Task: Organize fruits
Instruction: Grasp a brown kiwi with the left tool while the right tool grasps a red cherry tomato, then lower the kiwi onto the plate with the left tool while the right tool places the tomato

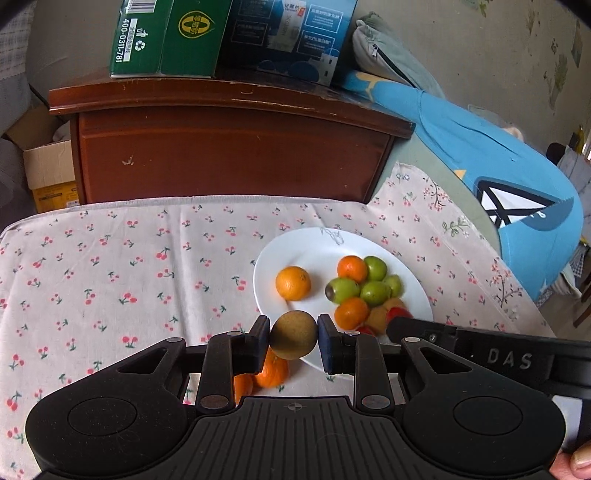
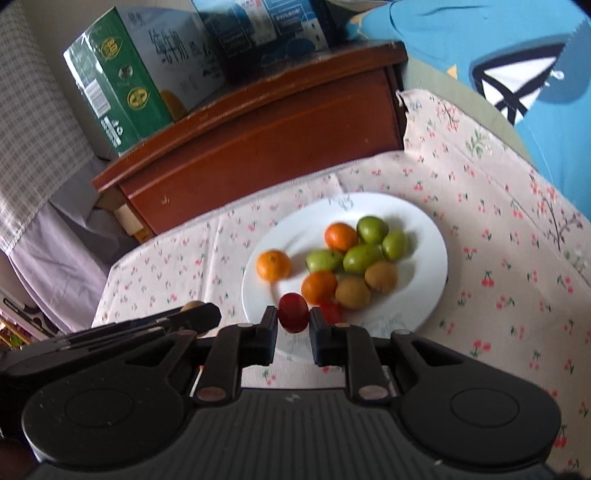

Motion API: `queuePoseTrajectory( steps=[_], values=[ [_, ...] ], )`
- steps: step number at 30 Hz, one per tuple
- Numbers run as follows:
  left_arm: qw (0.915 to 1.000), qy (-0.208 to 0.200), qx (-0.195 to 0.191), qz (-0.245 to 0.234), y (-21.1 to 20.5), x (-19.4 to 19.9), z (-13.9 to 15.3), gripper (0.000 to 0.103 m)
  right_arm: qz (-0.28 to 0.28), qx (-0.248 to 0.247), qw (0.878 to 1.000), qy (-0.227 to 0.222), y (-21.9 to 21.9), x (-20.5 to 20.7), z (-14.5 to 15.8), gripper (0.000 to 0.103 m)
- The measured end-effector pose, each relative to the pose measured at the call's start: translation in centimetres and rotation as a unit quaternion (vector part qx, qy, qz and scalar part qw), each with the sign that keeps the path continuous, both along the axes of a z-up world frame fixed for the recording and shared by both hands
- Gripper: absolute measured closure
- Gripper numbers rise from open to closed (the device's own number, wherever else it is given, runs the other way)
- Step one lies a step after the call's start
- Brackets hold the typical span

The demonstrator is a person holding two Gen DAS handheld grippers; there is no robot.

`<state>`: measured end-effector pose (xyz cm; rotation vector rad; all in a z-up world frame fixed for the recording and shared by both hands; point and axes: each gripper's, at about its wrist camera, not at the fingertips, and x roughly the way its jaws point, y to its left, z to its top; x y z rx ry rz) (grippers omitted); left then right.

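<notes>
**Both grippers carry fruit at the near edge of the plate**

The left gripper (image 1: 293, 338) is clamped on a brown kiwi (image 1: 293, 334), its blue pads pressing the fruit from either side, above the near rim of the white plate (image 1: 295, 242). Below the kiwi, two peeled orange pieces (image 1: 273, 371) lie on the cherry-print tablecloth (image 1: 110, 266), just near of the plate.

The right gripper (image 2: 293, 325) is clamped on a small red fruit (image 2: 293, 313), held over the plate's near edge. A second red fruit (image 2: 331, 312) sits on the plate just to its right.

On the plate, one mandarin (image 2: 273, 265) lies alone toward the left. The rest cluster to the right: two more mandarins (image 2: 340, 236), four green fruits (image 2: 361, 257) touching one another, and two kiwis (image 2: 352, 292) side by side on the near right.

Beyond the table stands a dark wooden cabinet (image 1: 229, 147) with a green carton (image 1: 162, 37) and a blue box (image 1: 288, 33) on top. A blue cushion (image 1: 498, 166) lies at far right.
</notes>
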<state>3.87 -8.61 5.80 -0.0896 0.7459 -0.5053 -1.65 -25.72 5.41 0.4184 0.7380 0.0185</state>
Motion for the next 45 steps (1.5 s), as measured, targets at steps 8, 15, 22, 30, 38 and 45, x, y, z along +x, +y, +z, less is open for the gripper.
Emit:
queuePoseTrajectory(
  steps=[8,15,22,30,38,45],
  values=[
    [1.0,0.006,-0.003,-0.002,-1.2,1.5,-0.7,0.078,-0.004,-0.002,1.0,-0.023,-0.6,1.9,0.5,0.085],
    [0.9999,0.016,-0.001,-0.003,-2.1,2.9,-1.6,0.078,0.0,-0.005,1.0,-0.029,-1.0,4.3,0.0,0.085],
    [0.9998,0.019,0.003,-0.008,-3.0,3.8,-2.0,0.078,-0.008,0.009,1.0,-0.017,-1.9,6.7,-1.3,0.085],
    [0.9999,0.016,0.004,0.003,-2.9,3.8,-1.4,0.07,-0.036,0.037,0.999,-0.011,-3.4,7.6,-2.0,0.08],
    [0.9989,0.007,0.04,0.024,-2.1,2.8,0.2,0.035,-0.043,0.039,0.998,-0.021,-3.5,6.9,-0.8,0.079],
    [0.9974,0.001,0.069,0.019,-0.9,1.0,1.8,0.022,-0.038,0.032,0.998,-0.024,-3.1,4.9,0.5,0.074]
  ],
)
